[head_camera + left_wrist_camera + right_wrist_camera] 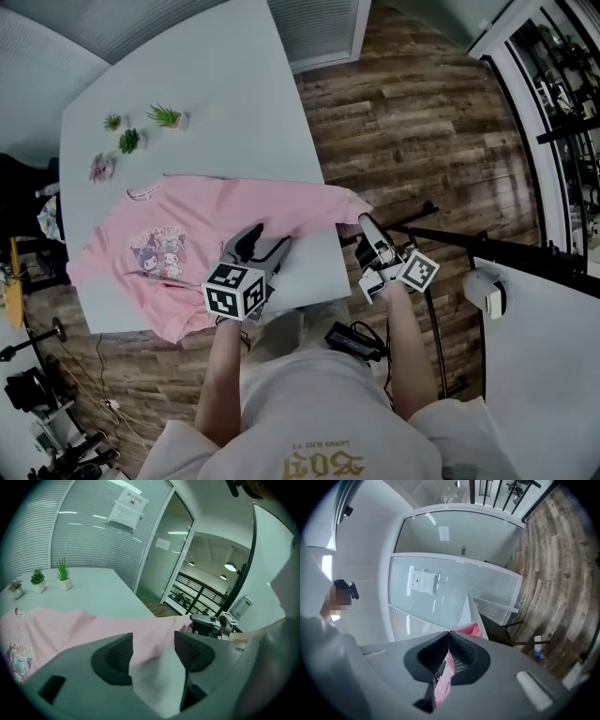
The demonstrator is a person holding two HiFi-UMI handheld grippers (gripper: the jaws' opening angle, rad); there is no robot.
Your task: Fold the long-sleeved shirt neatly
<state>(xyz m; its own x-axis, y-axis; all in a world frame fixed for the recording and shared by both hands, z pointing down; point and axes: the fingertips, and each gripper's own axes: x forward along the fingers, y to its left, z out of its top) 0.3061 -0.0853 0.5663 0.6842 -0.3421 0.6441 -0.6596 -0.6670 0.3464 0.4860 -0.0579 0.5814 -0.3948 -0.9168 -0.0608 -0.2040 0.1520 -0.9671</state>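
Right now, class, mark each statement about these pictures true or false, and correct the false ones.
1. The pink shirt lies on the white table. True.
2. The right hand-held gripper is open and empty. False: it is shut on the shirt's sleeve at the table's edge.
3. The left hand-held gripper has its jaws apart above the shirt. True.
4. The potted plants stand on the shirt. False: they stand on the bare table beyond the collar.
5. The shirt is already folded into a neat square. False: its body lies spread out with the print facing up.
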